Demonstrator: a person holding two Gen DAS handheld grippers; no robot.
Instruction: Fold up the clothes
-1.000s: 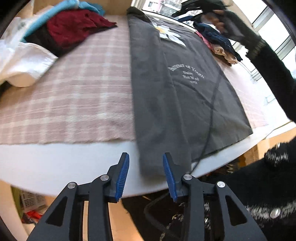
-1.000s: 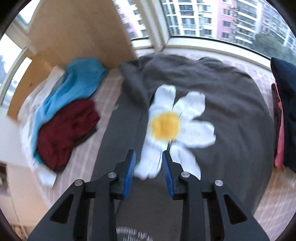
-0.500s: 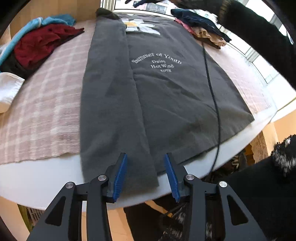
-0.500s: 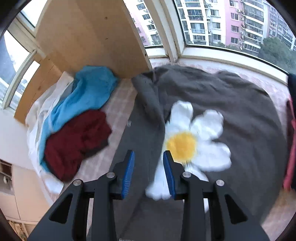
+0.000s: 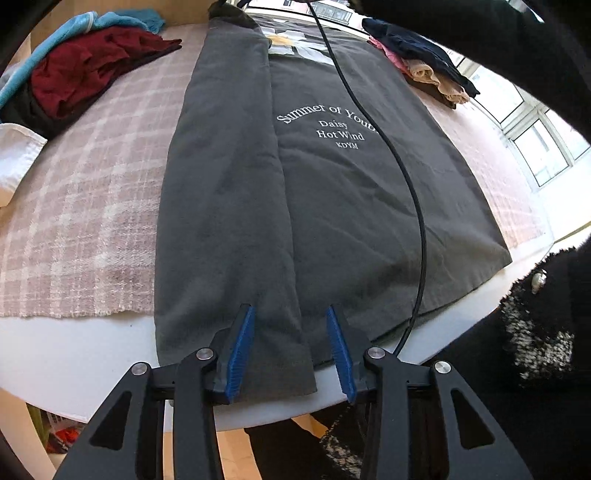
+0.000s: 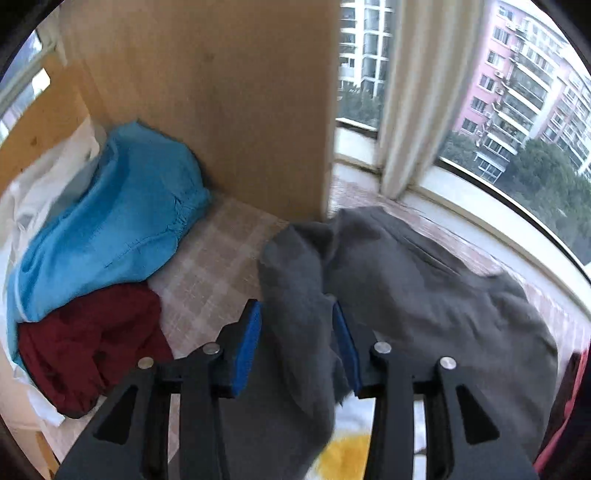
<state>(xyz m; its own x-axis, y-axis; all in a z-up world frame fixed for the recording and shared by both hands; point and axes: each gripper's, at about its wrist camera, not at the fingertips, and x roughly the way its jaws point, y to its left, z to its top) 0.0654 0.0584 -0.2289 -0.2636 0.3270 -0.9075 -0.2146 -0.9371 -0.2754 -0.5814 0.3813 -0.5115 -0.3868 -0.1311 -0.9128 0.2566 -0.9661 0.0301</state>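
Grey T-shirt point(image 5: 332, 192) lies flat on the tabletop point(image 5: 74, 354), left panel folded inward | left tongs point(image 5: 291, 347) released, straddling its hem | right tongs point(image 6: 297, 343) parted around its bunched sleeve | risk: cable point(image 5: 402, 173) across the shirt could snag the fold

At the upper left of your left view you have a red garment point(image 5: 88, 62) piled with a blue one point(image 5: 74, 26) on the checked cloth point(image 5: 85, 206) over the white bench point(image 5: 74, 354). A black cable point(image 5: 406, 177) crosses mid-frame. In your right view, a wooden panel point(image 6: 221, 103) fills the top, with apartment blocks point(image 6: 517, 85) at upper right.
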